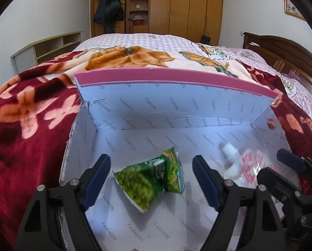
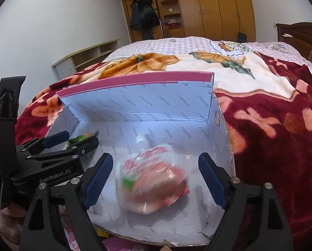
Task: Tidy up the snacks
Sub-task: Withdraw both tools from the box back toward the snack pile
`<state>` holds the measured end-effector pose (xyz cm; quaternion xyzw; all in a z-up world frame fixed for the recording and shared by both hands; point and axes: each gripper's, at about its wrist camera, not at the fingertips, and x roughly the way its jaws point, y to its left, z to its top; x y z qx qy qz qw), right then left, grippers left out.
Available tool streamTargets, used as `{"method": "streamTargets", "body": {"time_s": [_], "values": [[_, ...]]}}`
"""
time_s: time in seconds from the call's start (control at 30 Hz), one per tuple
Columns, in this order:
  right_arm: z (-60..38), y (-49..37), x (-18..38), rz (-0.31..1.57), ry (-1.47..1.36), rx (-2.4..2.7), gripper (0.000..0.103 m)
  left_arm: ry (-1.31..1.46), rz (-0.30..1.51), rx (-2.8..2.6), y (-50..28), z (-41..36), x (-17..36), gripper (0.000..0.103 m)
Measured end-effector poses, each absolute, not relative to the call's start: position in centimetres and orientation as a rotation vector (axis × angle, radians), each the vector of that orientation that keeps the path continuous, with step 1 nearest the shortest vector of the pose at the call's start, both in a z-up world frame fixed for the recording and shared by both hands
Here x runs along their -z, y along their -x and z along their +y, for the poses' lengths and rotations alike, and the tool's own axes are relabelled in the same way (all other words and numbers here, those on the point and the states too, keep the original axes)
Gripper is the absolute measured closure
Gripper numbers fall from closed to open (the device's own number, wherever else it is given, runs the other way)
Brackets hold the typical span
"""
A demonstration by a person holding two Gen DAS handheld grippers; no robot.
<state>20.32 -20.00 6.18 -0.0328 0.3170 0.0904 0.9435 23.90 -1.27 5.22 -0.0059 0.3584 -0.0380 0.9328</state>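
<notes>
**Both snacks dropped in the box**

Left wrist view: left gripper (image 1: pixel 150 179) spread over the green packet (image 1: pixel 150 183), mid-floor of the box (image 1: pixel 172 106).

Right wrist view: right gripper (image 2: pixel 156 178) spread over the pink pouch (image 2: pixel 154 179), near the right wall. Release looks done; next, withdraw and fetch more.

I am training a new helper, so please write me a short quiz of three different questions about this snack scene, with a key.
1. True or false: the green snack packet lies inside the open cardboard box.
2. Which snack lies in front of the right tool? A) the white spouted pouch with red print B) a can C) a banana
3. Fill in: the box rests on a red flowered ______.

Key: 1 true; 2 A; 3 blanket. Both the right tool and the left tool stand open, gripping nothing.
</notes>
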Motion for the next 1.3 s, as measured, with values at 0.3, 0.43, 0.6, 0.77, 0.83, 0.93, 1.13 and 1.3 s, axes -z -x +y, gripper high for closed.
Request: {"method": "streamTargets", "body": {"time_s": [0.3, 0.43, 0.6, 0.77, 0.83, 0.93, 1.13, 1.3], "values": [[-19.9, -19.0, -7.0, 0.626, 0.066, -0.192, 0.017, 0.001, 0.695, 0.078, -22.3, -1.2, -6.5, 0.014], [-19.9, -18.2, -7.3, 0.621, 0.057, -0.196, 0.017, 0.0, 0.693, 0.083, -21.4, -1.2, -6.9, 0.014], [-19.8, -16.9, -7.6, 0.613, 0.052, -0.198, 0.017, -0.005, 0.681, 0.092, -19.9, -1.1, -7.4, 0.014], [-19.4, -15.2, -8.3, 0.602, 0.046, -0.21, 0.017, -0.011, 0.666, 0.106, -18.0, -1.0, -8.3, 0.014], [-19.3, -14.4, -8.5, 0.592, 0.052, -0.215, 0.017, -0.016, 0.661, 0.109, -17.2, -1.0, -8.6, 0.014], [-19.1, -13.2, -8.6, 0.581, 0.052, -0.222, 0.017, -0.018, 0.649, 0.112, -15.8, -0.9, -9.2, 0.014], [-19.3, -10.9, -8.3, 0.572, 0.041, -0.22, 0.017, -0.014, 0.632, 0.11, -13.2, -0.3, -9.4, 0.014], [-19.7, -9.4, -7.8, 0.58, 0.024, -0.211, 0.017, 0.001, 0.633, 0.098, -11.5, 0.6, -9.1, 0.014]]}}
